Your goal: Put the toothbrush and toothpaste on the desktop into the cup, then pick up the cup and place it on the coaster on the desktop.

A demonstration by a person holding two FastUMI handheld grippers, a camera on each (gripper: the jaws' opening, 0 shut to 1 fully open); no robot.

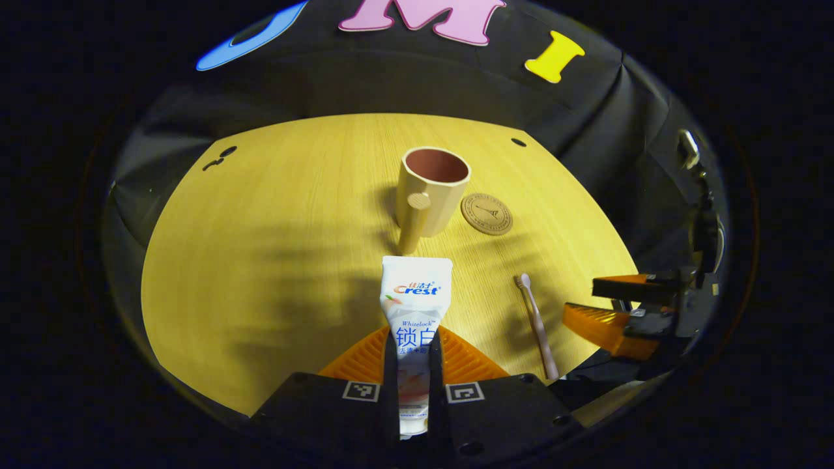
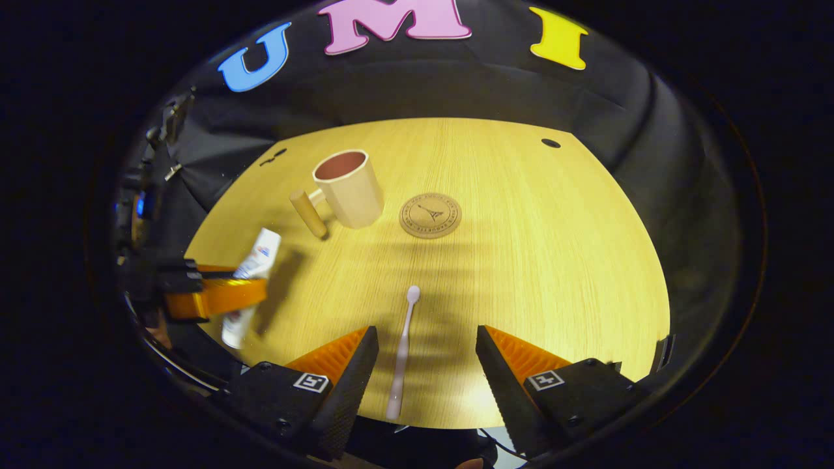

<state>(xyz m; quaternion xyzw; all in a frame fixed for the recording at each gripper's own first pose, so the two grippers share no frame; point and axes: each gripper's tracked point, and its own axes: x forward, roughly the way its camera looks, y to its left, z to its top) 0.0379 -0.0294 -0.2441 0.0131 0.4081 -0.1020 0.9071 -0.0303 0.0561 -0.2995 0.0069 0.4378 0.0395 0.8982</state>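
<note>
Clamping the toothpaste (image 1: 414, 326) between both fingers, the left gripper (image 1: 415, 355) holds the tube pointing ahead at the cup (image 1: 431, 190) (its handle faces the fingers), with the coaster (image 1: 487, 213) just beside the cup. The right gripper (image 2: 427, 361) is spread wide, the toothbrush (image 2: 402, 352) lying on the desktop (image 2: 554, 260) between its fingers, untouched by either.

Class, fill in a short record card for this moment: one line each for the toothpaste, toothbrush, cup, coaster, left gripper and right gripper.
toothpaste: clamped between the left gripper's fingers, lifted off the table
toothbrush: lying flat on the table
cup: upright, empty, handle towards the left gripper
coaster: bare, beside the cup
left gripper: shut on the toothpaste
right gripper: open, fingers either side of the toothbrush
</note>
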